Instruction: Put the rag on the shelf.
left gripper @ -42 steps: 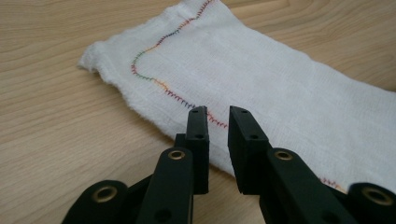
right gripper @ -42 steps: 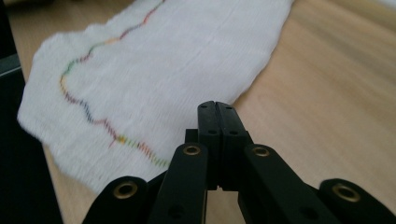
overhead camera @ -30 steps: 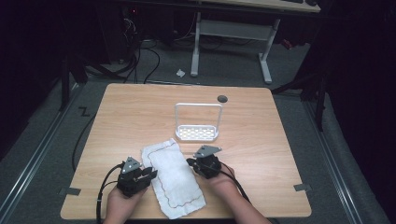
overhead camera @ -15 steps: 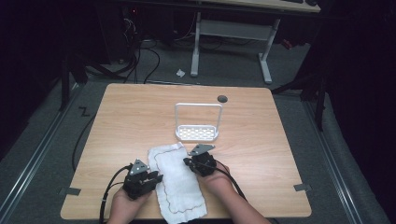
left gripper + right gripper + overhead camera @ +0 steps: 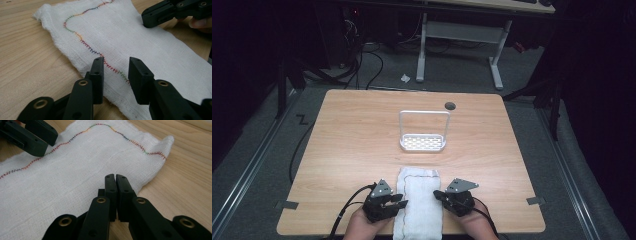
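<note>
Two hand-held grippers sit at the near edge of the wooden surface [image 5: 362,145], one on each side of a folded white cloth [image 5: 419,200] with coloured stitching. My left hand-held gripper [image 5: 116,75] has just been opening; its jaws stand apart over the cloth's stitched edge, pressing nothing. My right hand-held gripper [image 5: 115,182] rests at the opposite edge, jaws almost together, with no cloth seen pinched between them. Farther back stands a white rack [image 5: 423,131].
</note>
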Demonstrator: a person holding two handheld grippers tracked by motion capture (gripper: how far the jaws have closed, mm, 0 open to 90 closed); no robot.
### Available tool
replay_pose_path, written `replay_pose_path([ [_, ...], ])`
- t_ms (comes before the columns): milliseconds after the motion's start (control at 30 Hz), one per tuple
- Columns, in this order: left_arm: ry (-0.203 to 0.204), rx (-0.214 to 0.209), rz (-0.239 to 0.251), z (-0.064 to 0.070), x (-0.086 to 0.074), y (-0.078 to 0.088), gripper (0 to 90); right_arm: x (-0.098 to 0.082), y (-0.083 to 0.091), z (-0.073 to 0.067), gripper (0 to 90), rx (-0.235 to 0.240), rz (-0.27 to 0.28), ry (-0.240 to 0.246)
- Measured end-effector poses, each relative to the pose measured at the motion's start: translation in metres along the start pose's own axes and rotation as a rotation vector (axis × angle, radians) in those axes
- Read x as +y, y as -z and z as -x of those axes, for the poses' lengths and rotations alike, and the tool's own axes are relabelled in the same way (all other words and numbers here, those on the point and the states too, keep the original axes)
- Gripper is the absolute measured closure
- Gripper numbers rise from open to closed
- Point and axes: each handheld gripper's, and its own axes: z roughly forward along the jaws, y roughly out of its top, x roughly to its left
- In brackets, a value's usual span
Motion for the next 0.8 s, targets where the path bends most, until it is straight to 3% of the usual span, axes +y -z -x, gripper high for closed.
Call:
replay_pose_path([
  [100,0.007,0.065,0.020,-0.008,0.004,0.005,58.8,0.002,-0.001,0.001,87.1,0.010,-0.009,-0.003],
  [133,0.034,0.107,0.053,-0.020,0.007,0.009,56.8,0.002,-0.001,0.002,87.1,0.012,-0.010,0.005],
  [200,0.093,0.130,0.088,-0.031,0.012,0.009,55.2,0.002,-0.001,0.002,86.9,0.013,-0.012,0.020],
  [233,0.093,0.130,0.088,-0.031,0.012,0.009,55.8,0.002,-0.001,0.002,86.5,0.018,-0.009,0.021],
  [267,0.118,0.145,0.082,-0.035,0.015,0.008,55.8,0.002,-0.001,0.002,86.5,0.018,-0.009,0.021],
  [333,0.110,0.179,0.084,-0.041,0.024,-0.002,56.1,0.002,-0.001,0.004,82.8,0.046,-0.007,0.000],
  [400,0.090,0.197,0.084,-0.043,0.030,-0.010,56.5,0.002,-0.002,0.004,82.5,0.045,-0.005,0.013],
  [533,0.090,0.190,0.062,-0.044,0.044,-0.025,55.9,0.002,-0.001,0.003,80.1,0.046,-0.008,0.025],
  [600,0.088,0.191,0.056,-0.044,0.045,-0.028,56.6,0.002,-0.001,0.003,80.1,0.045,-0.006,0.026],
  [667,0.079,0.230,0.019,-0.044,0.049,-0.036,59.8,0.002,-0.001,0.003,80.1,0.046,-0.009,0.031],
  [800,0.079,0.232,0.010,-0.043,0.049,-0.038,65.4,0.002,-0.001,0.003,79.2,0.050,-0.007,0.024],
])
